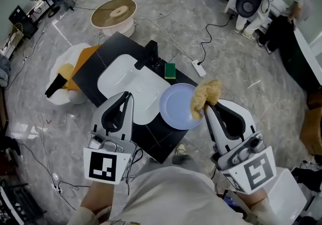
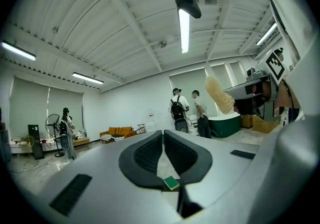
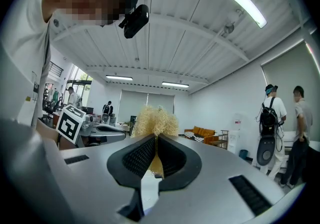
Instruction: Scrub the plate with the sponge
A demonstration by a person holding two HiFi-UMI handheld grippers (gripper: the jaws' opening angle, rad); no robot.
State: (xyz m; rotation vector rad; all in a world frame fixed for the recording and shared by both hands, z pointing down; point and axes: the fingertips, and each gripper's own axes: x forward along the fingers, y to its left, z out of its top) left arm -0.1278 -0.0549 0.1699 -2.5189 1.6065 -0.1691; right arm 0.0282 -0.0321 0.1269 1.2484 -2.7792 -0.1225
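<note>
The tan fibrous sponge (image 1: 206,94), pinched in the right gripper (image 1: 204,109), sits over the pale-blue round plate (image 1: 176,105) at its right rim; the left gripper (image 1: 130,94), jaws pressed together and empty, lies left of the plate.

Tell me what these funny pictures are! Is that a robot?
No robot: a person holds two pincer tools. One picture comes from a camera on their head, looking down. The other two come from cameras riding on each tool. On the black counter are a white sink, a blue plate and a green sponge. The right gripper pinches a fluffy yellow scrubber at the plate's edge. The left gripper is shut and empty.
</note>
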